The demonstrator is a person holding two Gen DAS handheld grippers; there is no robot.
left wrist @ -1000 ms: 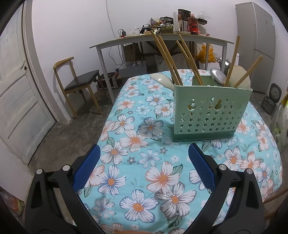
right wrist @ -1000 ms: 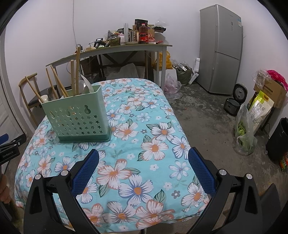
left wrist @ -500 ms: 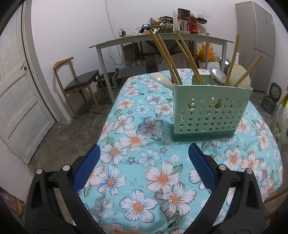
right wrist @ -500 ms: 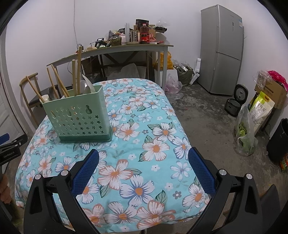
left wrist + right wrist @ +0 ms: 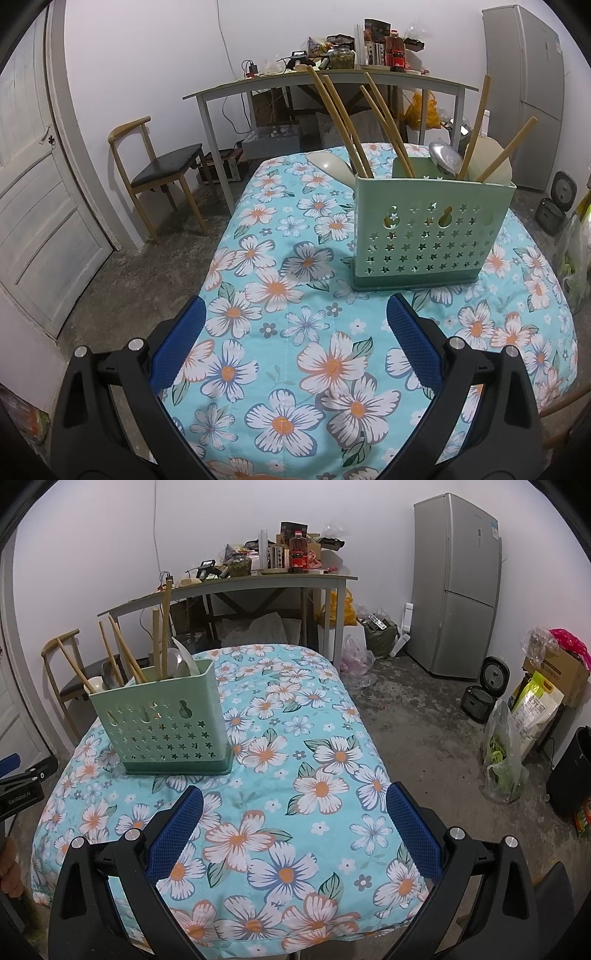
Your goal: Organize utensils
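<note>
Squarely on the quilted, flower-printed tablecloth (image 5: pixel 295 332) stands a mint-green plastic utensil caddy (image 5: pixel 432 232), a boxy holder with star-shaped cut-outs across its front wall and a darker green base. Wooden chopsticks (image 5: pixel 340 122) lean out of its left compartment at a slant, more sticks rise on the right, and a shiny metal spoon bowl (image 5: pixel 445 158) and a pale, smooth ladle (image 5: pixel 328 166) poke above the rim; how the inner dividers run is hard to make out. Left gripper (image 5: pixel 295 343) hangs over the cloth with its blue mesh-textured pads spread wide and nothing between them, the caddy just ahead and slightly right. Right gripper (image 5: pixel 293 823) is likewise wide apart and empty, with the caddy (image 5: pixel 162 720) ahead to its left, apart from both fingers.
</note>
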